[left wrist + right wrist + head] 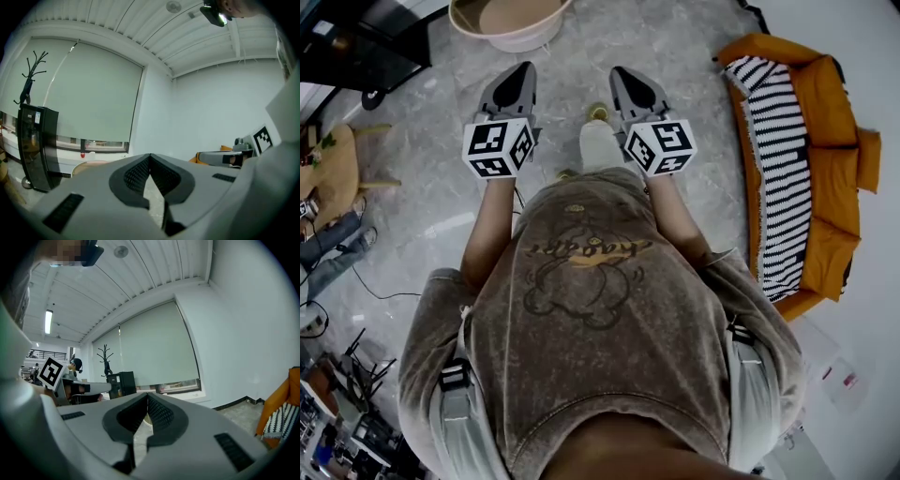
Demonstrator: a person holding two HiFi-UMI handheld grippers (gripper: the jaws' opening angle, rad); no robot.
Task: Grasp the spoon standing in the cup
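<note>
Grey floor (422,141), left gripper (523,69) and right gripper (624,75) forward, jaws together

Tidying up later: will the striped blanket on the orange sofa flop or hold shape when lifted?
Probably floppy: the striped blanket drapes over the orange sofa and follows its contours, so it would likely sag and trail. It looks like soft fabric, so a pinch should hold it; its weight I cannot judge.

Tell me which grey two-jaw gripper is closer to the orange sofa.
The right gripper, on the side of the orange sofa; the left gripper is farther from it.
</note>
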